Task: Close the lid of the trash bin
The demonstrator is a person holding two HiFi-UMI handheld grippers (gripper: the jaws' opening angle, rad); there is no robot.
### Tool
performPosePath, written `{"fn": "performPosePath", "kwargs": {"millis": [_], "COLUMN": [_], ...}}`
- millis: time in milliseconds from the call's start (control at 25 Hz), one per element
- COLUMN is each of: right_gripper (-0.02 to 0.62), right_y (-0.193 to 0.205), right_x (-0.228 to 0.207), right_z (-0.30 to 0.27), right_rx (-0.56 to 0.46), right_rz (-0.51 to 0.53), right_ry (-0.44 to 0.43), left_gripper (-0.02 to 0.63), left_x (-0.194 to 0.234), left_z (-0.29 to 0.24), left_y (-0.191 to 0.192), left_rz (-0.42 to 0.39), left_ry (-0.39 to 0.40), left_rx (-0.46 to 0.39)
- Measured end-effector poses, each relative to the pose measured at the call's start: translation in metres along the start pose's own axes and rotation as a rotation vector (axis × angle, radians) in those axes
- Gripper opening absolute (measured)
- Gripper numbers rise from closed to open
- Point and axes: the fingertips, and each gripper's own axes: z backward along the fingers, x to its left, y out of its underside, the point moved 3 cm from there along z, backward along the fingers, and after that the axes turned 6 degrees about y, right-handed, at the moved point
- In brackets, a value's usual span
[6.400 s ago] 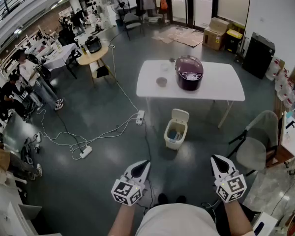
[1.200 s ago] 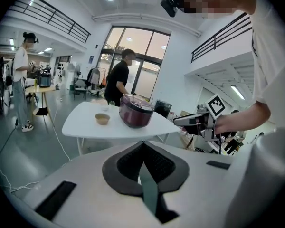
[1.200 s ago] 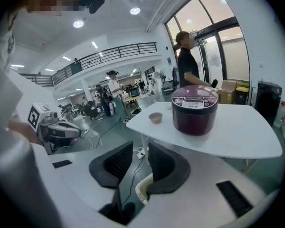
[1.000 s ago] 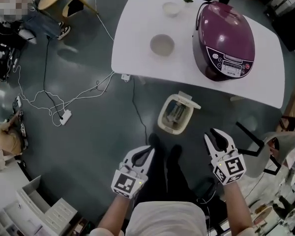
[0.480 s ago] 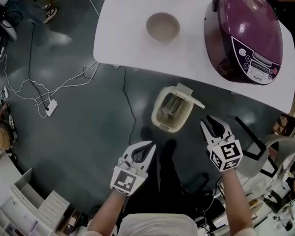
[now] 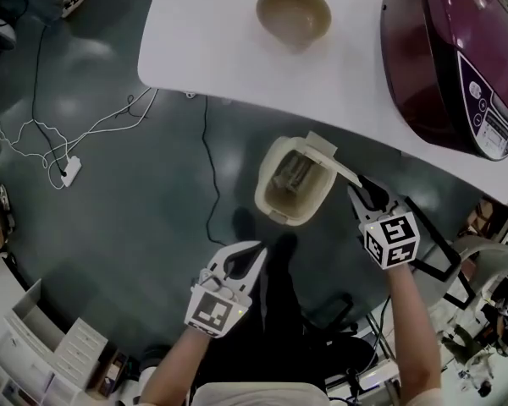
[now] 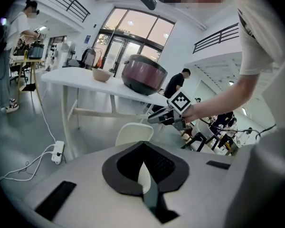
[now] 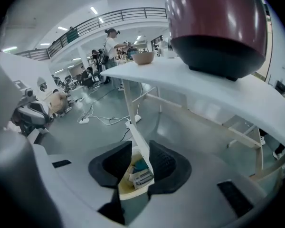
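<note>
A cream trash bin stands on the floor under the table edge, its lid tipped up and back. Paper rubbish lies inside. My right gripper is at the lid's right end. In the right gripper view the lid shows edge-on between the jaws of that gripper. The jaws have just been opening, and the pads stand clear of it. My left gripper hangs nearer me, left of the bin, with its tips together and nothing held. The left gripper view shows the left gripper pointing at the bin.
Above the bin a white table carries a beige bowl and a purple rice cooker. A power strip with cables lies on the floor at left. A chair frame stands at right.
Both grippers have sunk toward the floor and the bin looks larger. The right gripper has moved from beside the bin up to the lid's right end.
</note>
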Motion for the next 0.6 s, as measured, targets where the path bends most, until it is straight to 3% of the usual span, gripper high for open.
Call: {"fn": "performPosePath", "kwargs": {"millis": [320,600], "right_gripper": [0.13,0.132], "right_y": [0.015,0.02], "right_x": [-0.009,0.001], "right_z": [-0.039,-0.04], "right_rx": [0.055,0.047], "right_rz": [0.009,-0.013], "right_ry": [-0.028,-0.047], "left_gripper": [0.015,0.015], "left_x": [0.013,0.016], "left_z": [-0.006,-0.005], "left_y": [0.029,0.043], "left_rz": [0.042,0.063], "left_ry": [-0.009,-0.017], "left_rx": [0.018,0.021]}}
